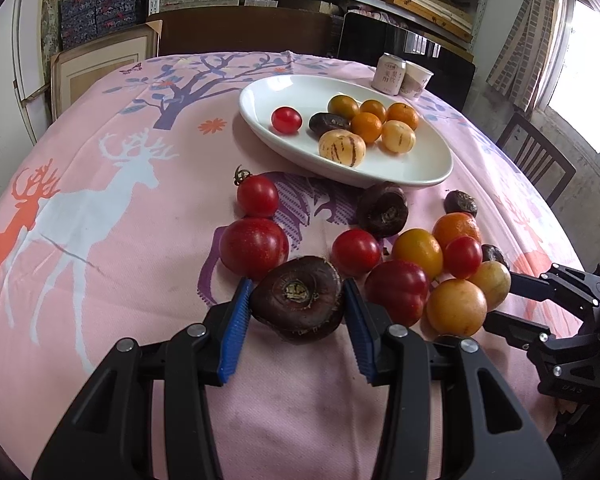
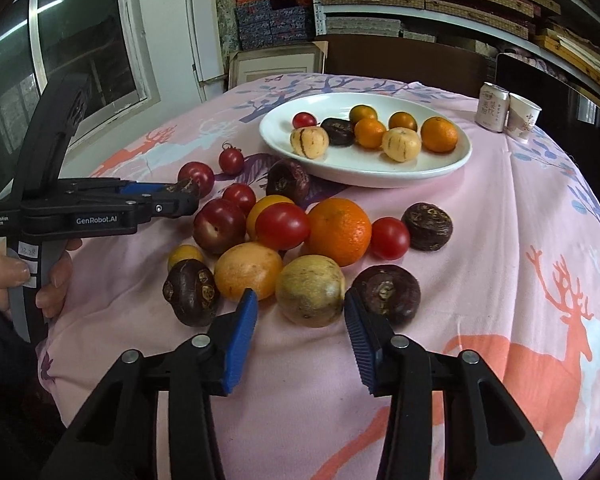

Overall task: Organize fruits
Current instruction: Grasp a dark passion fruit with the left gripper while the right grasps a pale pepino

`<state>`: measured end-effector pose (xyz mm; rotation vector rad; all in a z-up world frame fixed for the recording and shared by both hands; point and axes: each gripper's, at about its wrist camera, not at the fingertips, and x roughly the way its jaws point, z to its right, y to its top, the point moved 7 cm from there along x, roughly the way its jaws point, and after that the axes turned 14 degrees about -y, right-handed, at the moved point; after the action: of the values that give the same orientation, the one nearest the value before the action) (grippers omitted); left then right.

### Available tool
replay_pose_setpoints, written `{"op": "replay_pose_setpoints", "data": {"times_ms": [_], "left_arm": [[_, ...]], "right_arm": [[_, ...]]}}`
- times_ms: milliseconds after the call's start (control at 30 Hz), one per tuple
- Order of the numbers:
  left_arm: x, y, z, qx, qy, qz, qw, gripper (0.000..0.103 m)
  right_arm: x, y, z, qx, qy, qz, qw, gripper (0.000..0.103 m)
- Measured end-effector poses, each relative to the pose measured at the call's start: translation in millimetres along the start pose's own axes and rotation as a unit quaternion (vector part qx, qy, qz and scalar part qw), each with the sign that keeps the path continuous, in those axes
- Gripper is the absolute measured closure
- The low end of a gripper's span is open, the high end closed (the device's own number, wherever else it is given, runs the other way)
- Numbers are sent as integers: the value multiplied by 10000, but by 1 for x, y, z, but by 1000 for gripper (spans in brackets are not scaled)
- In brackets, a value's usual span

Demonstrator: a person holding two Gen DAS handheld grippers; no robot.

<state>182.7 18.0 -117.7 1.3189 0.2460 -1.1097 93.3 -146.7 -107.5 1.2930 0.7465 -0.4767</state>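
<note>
- Fruits are lying in a loose heap (image 2: 284, 240) on the near part of a pink tablecloth (image 1: 100, 280) printed with deer and trees: red tomatoes, yellow and orange citrus, pale melons and dark brown water chestnuts, many of them touching.
- Left gripper (image 1: 298, 300) is gripping one water chestnut (image 1: 298, 294), both blue pads pressing against its sides; a person's hand (image 2: 28, 276) is holding the handle.
- Right gripper (image 2: 300, 308) is standing around a pale yellow-green melon (image 2: 310, 294); its fingers are not visibly touching it, with a gap showing on the left side.
- Beyond the heap, a white oval plate (image 2: 380, 172) is holding a further batch: one tomato, one chestnut, two striped melons and four oranges.
- Past the plate, at the far right edge of the table, a can (image 2: 493, 107) and a paper cup (image 2: 524, 117) are standing side by side, touching.
- Behind the table, a dark wooden panel and a framed board are leaning, with metal shelves of stacked boxes and woven mats rising above them.
- Daylight is coming through windows on both sides, and a wooden chair (image 1: 536, 160) is sitting by the right-hand one.
</note>
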Motion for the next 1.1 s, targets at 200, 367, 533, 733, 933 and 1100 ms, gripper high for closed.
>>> {"op": "replay_pose_setpoints", "data": {"times_ms": [200, 367, 533, 733, 933, 1100], "left_arm": [[1, -1, 2, 6, -5, 1, 10000, 58], [1, -2, 3, -27, -38, 15, 10000, 58], [1, -2, 3, -46, -60, 29, 10000, 58], [-2, -1, 3, -44, -78, 89, 9999, 58], [-7, 0, 3, -35, -90, 199, 9998, 58], [-16, 4, 14, 145, -206, 364, 9990, 58]], "right_arm": [[13, 7, 2, 184, -51, -221, 9996, 60], [23, 4, 5, 379, 98, -482, 9981, 63], [15, 5, 19, 860, 429, -262, 9950, 64], [8, 7, 23, 1027, 575, -68, 9930, 64], [0, 6, 28, 1151, 651, 100, 9912, 64], [-9, 6, 33, 1177, 597, 214, 9910, 64]]}}
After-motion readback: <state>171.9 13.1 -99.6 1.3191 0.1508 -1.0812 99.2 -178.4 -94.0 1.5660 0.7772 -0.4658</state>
